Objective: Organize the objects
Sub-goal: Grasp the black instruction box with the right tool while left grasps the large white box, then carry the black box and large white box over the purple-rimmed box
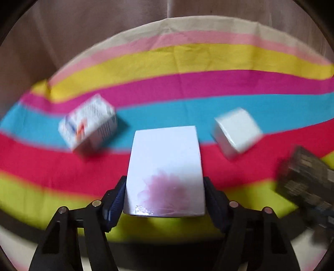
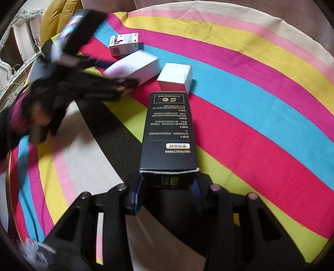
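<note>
My left gripper (image 1: 165,198) is shut on a white box with a pink flower print (image 1: 165,166), held above the striped cloth (image 1: 187,58). That box and the left gripper (image 2: 123,83) also show in the right wrist view (image 2: 133,66), blurred. My right gripper (image 2: 167,187) is shut on a tall black box with printed instructions (image 2: 169,129). A small printed medicine box (image 1: 89,123) lies to the left on the cloth, also in the right wrist view (image 2: 125,42). A plain white box (image 1: 235,131) lies to the right, also in the right wrist view (image 2: 175,77).
The black box shows at the right edge of the left wrist view (image 1: 306,179). The cloth covers a table with brown curtain (image 1: 83,31) behind. An ornate mirror frame (image 2: 12,41) and a yellow cushion (image 2: 56,18) are at the far left.
</note>
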Demonstrator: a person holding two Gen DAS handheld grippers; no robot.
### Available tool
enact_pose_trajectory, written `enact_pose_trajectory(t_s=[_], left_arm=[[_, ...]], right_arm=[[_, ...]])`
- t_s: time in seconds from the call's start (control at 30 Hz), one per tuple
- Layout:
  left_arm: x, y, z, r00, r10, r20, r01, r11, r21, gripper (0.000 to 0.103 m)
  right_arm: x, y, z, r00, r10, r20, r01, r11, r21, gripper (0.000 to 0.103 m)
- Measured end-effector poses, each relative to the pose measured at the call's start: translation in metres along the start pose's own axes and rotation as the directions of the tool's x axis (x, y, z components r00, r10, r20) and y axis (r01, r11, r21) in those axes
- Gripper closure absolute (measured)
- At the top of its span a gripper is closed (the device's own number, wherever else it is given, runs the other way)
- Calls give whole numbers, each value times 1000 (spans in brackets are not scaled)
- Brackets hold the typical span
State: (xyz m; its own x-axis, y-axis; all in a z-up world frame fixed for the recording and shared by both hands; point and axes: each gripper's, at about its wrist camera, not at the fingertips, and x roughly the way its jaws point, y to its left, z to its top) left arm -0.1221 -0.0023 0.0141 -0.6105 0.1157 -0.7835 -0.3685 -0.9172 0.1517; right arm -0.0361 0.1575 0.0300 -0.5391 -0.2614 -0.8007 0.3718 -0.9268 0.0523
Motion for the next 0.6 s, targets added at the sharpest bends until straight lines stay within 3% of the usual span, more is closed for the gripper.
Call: enact_pose_trajectory(t_s=[0.1, 0.17, 0.23, 0.43, 0.6], left_arm=[[-22, -6, -31, 999, -35, -22, 33, 996, -79, 34], [-27, -10, -42, 999, -34, -19, 32, 995, -95, 34], [-25, -8, -43, 1000, -15, -12, 13, 994, -105, 29], [-2, -1, -21, 998, -32, -54, 19, 976, -218, 14], [-1, 0, -16, 998, -8, -70, -8, 972, -234, 8]], right_arm=[[0, -1, -3, 1000, -2, 12, 2, 1000, -4, 57], [8, 3, 0, 1000, -2, 11, 2, 1000, -13, 36], [15, 4, 2, 999, -34, -4, 34, 999, -28, 24], [9, -3, -2, 999, -52, -1, 52, 998, -28, 22], [17, -2, 4, 998, -60, -1, 60, 998, -22, 22]])
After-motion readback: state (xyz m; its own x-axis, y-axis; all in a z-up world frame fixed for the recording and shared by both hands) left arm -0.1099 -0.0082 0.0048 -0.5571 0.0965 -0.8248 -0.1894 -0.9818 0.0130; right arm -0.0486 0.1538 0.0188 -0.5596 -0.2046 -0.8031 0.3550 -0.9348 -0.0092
